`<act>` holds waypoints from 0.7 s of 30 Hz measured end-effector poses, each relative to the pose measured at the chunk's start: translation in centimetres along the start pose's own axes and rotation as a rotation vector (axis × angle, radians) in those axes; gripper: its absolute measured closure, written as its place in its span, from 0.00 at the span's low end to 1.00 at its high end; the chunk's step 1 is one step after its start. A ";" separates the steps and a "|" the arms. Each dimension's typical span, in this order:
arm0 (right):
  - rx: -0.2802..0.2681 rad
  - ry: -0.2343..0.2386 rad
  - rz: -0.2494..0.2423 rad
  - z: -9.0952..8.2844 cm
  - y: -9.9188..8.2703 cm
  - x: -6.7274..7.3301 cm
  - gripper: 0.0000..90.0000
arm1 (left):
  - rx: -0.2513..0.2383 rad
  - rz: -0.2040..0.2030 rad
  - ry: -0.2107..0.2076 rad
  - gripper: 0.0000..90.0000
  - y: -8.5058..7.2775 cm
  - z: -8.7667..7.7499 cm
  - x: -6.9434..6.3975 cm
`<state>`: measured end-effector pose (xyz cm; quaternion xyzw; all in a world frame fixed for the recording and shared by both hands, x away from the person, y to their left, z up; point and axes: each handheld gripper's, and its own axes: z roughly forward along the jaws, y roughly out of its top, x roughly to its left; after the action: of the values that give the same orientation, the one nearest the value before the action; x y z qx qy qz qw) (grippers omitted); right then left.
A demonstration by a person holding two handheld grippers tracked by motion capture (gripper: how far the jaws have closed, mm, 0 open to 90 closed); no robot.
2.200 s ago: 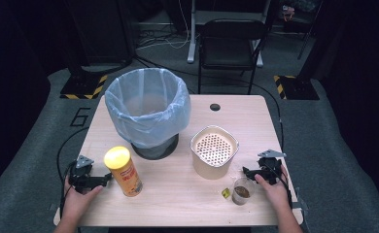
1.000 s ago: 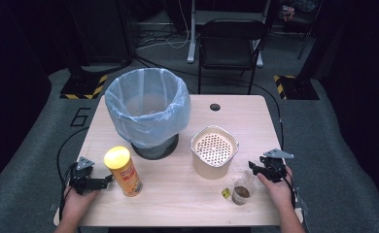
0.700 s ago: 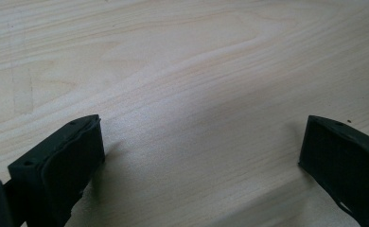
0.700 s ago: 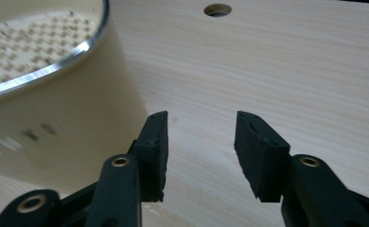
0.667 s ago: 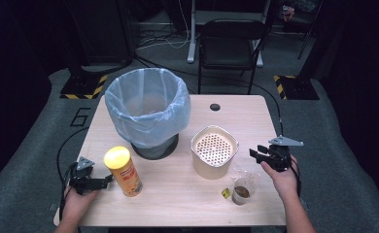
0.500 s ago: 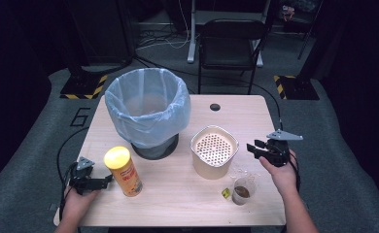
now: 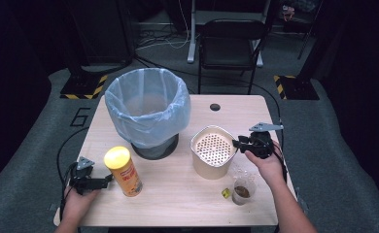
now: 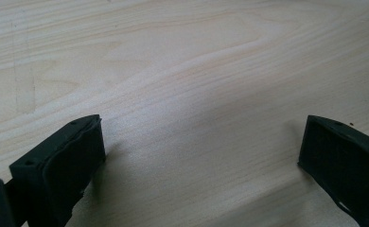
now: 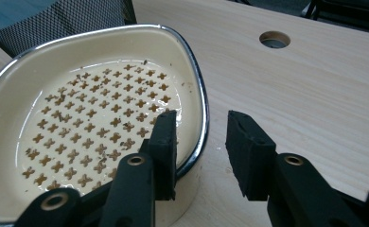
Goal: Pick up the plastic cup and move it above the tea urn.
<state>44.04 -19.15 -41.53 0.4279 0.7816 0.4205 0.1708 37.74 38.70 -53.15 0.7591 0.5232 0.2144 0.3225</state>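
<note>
we hold our right gripper (image 7: 237,143) at the right rim of the cream perforated pot (image 7: 213,147), one jaw inside over the rim and the other outside it. in the right gripper view (image 9: 197,142) the chrome rim passes into the narrow gap between the jaws, which have just been closing around it; whether the pads already press on the rim we cannot tell, as a little space shows beside the outer jaw. the pot's floor (image 9: 92,127) is punched with small cross-shaped holes and carries a few brown crumbs. it stands on the pale wooden table (image 7: 187,194), right of centre.

just in front of our right hand stands a small clear cup (image 7: 241,190) with something brown in the bottom, and a small yellow piece (image 7: 225,192) lies beside it on the table.

our left gripper (image 7: 105,180) rests on the table near the front left corner, jaws wide apart with nothing but bare wood between them, as the left gripper view (image 8: 199,156) shows. just beside its tips stands an upright orange can with a yellow lid (image 7: 123,170).

behind the can, a dark bin lined with a pale blue bag (image 7: 147,111) stands on the table, near the pot's left side. a round cable hole (image 7: 215,107) sits in the tabletop towards the far edge.
</note>
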 end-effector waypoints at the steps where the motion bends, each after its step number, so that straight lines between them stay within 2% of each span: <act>1: 0.007 0.008 0.002 0.2 0.0 0.1 0.75 | -0.001 -0.001 0.000 0.01 0.0 0.0 0.0; 3: 0.018 0.021 -0.001 0.5 0.0 0.3 0.76 | 0.000 0.000 0.000 0.01 0.0 0.0 0.0; 5: 0.029 0.002 -0.010 0.7 0.1 0.7 0.77 | 0.000 0.000 0.000 0.01 0.0 0.0 0.0; 7: 0.036 0.014 -0.003 0.7 0.0 0.8 0.78 | 0.000 -0.001 0.000 0.01 0.0 0.0 0.0; 21: 0.007 0.066 0.028 -1.0 -2.0 3.0 0.77 | 0.000 0.000 0.000 0.01 0.0 0.0 0.0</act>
<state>40.61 -17.84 -42.29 0.4252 0.7822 0.4341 0.1376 37.74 38.69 -53.15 0.7590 0.5234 0.2144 0.3225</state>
